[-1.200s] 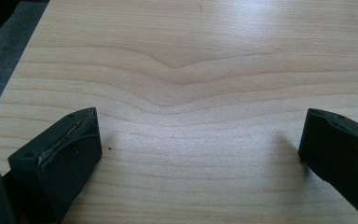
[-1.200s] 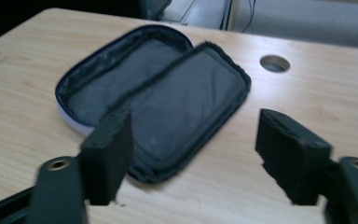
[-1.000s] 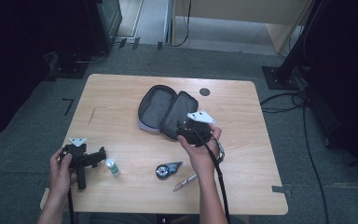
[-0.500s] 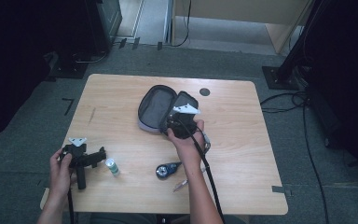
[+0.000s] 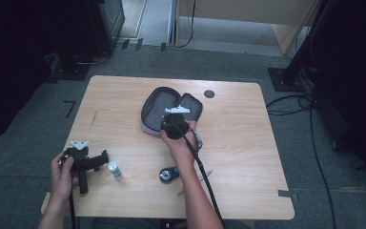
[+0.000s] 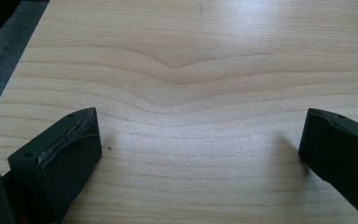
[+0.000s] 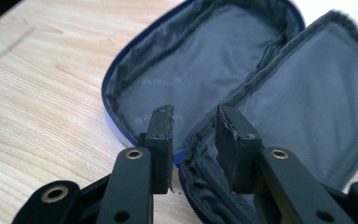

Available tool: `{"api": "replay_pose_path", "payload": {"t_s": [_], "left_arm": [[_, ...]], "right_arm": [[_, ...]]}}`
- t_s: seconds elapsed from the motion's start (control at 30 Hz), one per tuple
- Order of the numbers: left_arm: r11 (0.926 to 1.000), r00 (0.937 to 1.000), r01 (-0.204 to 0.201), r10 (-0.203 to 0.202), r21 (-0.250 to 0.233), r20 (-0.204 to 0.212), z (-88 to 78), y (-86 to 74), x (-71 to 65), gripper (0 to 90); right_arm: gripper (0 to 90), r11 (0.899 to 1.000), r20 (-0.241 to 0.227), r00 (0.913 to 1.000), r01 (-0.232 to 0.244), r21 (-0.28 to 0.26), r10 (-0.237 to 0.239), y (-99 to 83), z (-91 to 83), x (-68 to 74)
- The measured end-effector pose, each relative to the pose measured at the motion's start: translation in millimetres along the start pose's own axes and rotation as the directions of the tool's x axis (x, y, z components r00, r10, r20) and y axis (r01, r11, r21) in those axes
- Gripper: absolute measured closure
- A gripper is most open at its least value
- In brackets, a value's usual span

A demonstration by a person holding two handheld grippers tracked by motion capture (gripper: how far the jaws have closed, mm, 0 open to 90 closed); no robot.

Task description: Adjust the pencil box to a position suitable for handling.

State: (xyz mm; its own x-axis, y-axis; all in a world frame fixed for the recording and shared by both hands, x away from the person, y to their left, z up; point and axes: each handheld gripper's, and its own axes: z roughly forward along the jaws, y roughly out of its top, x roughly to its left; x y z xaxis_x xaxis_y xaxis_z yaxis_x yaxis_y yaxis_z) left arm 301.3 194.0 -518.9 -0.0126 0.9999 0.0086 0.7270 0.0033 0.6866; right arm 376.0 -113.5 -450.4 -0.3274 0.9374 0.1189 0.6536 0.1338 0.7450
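Pouch (image 5: 171, 109) of grey fabric lies unzipped and spread flat near the middle of the wooden table (image 5: 248, 157), slightly toward its far side, its two oval halves showing a soft grey lining and a blue zipper edge. In the right gripper view the pouch (image 7: 200, 79) has faint printed lettering on the lining, and its near rim bunches into folds between the jaws of the right gripper (image 7: 195, 140), which stand partly closed around that rim; whether they actually pinch the cloth cannot be told. Since half a second ago the right gripper (image 5: 174, 125) has moved slightly nearer and to the left along the pouch's near edge, while the left gripper (image 5: 83, 160) stays at the near left of the table.

Left gripper (image 6: 196, 149) has its jaws spread wide over bare, pale wood with wavy grain. Just right of it stands a small white bottle with a green cap (image 5: 115, 170). Nearer the middle, beside the right forearm, lie a round blue-and-black tape dispenser (image 5: 167, 174) and a slim pen-like object (image 5: 205, 175). A dark round disc (image 5: 209, 94) sits near the far edge.
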Motion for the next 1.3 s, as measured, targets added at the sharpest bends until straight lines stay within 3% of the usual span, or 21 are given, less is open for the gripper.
{"api": "replay_pose_path", "payload": {"t_s": [0.23, 0.4, 0.53, 0.67, 0.73, 0.87, 1.0, 1.13, 1.3], "left_arm": [[1.0000, 1.0000, 0.002, -0.002, -0.001, 0.000, 0.1, 0.0, -0.1, 0.0], [1.0000, 1.0000, 0.002, -0.002, -0.001, 0.001, 0.1, 0.0, -0.1, 0.0], [1.0000, 1.0000, 0.000, 0.000, 0.000, 0.000, 0.0, 0.0, 0.0, 0.0], [1.0000, 1.0000, 0.000, 0.000, 0.000, 0.000, 0.0, 0.0, 0.0, 0.0], [1.0000, 1.0000, 0.000, 0.000, 0.001, 0.000, 0.0, 0.0, 0.0, 0.0], [1.0000, 1.0000, 0.000, 0.000, 0.001, 0.000, -0.1, 0.0, 0.0, 0.0], [1.0000, 1.0000, 0.001, -0.001, -0.001, 0.000, 0.1, 0.0, -0.1, 0.0], [1.0000, 1.0000, 0.000, 0.000, 0.000, 0.000, 0.0, 0.0, 0.0, 0.0], [1.0000, 1.0000, 0.000, 0.000, 0.000, 0.000, 0.0, 0.0, 0.0, 0.0]], "right_arm": [[71.1, 0.999, 0.051, 0.9986, 0.011, 0.038, -0.013, -6.8, 14.8, 5.0], [79.0, 0.995, 0.082, 0.9931, 0.078, 0.062, -0.083, -9.6, 19.4, 6.8], [86.3, 0.993, 0.051, 0.9937, 0.095, 0.072, -0.099, -7.2, 15.1, 1.7], [87.4, 0.986, 0.054, 0.9870, 0.147, 0.079, -0.152, -6.9, 10.4, -5.8], [87.5, 0.985, 0.055, 0.9864, 0.150, 0.079, -0.155, -6.8, 9.2, -7.6], [87.7, 0.978, 0.073, 0.9767, 0.197, 0.062, -0.202, -4.7, -0.4, -27.4], [88.0, 0.977, 0.095, 0.9725, 0.209, 0.053, -0.213, -2.9, -7.3, -45.5], [87.9, 0.976, 0.117, 0.9691, 0.211, 0.061, -0.217, -3.8, -13.1, -63.2], [87.2, 0.979, 0.135, 0.9708, 0.189, 0.074, -0.198, -8.9, -14.8, -79.1]]}}
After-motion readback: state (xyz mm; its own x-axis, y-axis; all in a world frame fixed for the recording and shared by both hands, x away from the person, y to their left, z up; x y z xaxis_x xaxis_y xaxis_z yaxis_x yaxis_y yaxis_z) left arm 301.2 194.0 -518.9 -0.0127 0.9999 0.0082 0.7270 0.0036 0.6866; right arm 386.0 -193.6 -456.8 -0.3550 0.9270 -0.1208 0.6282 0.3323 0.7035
